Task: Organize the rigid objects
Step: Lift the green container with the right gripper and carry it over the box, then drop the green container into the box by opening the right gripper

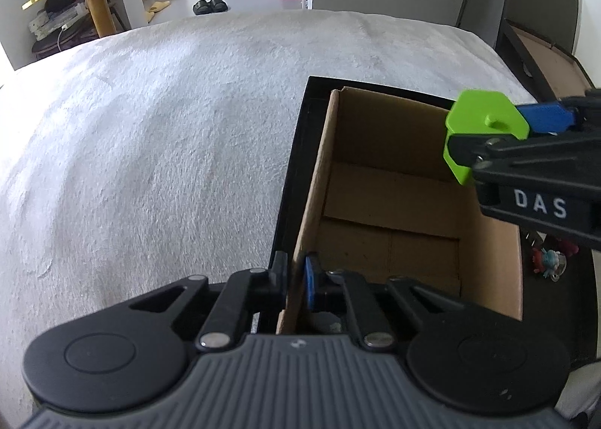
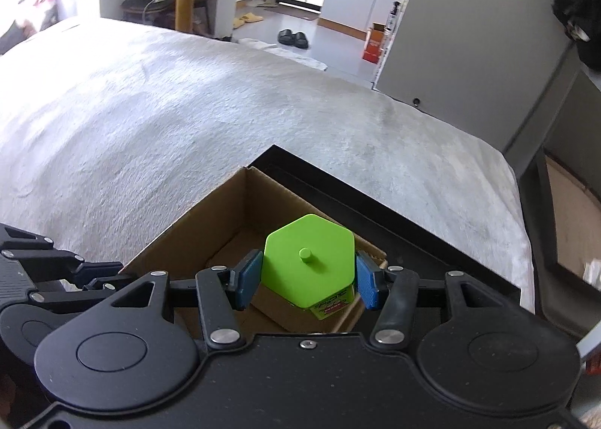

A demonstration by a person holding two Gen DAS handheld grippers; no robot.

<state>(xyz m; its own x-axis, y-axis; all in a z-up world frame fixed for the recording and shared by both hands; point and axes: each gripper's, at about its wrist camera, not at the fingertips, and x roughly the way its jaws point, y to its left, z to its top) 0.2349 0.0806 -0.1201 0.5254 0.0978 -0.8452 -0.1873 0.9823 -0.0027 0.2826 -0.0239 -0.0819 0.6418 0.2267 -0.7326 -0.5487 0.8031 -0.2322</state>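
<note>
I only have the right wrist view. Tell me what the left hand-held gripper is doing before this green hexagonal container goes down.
Observer: The left hand-held gripper is shut on the near wall of the cardboard box, with one finger outside the wall and one inside.
Operator: Check the box floor under the container.
Observer: As far as the left wrist view shows it, the floor is bare cardboard flaps. The green container hangs above the box's right side.
Operator: Report anything beside the box.
Observer: A small colourful toy figure lies just outside the box's right wall.
</note>
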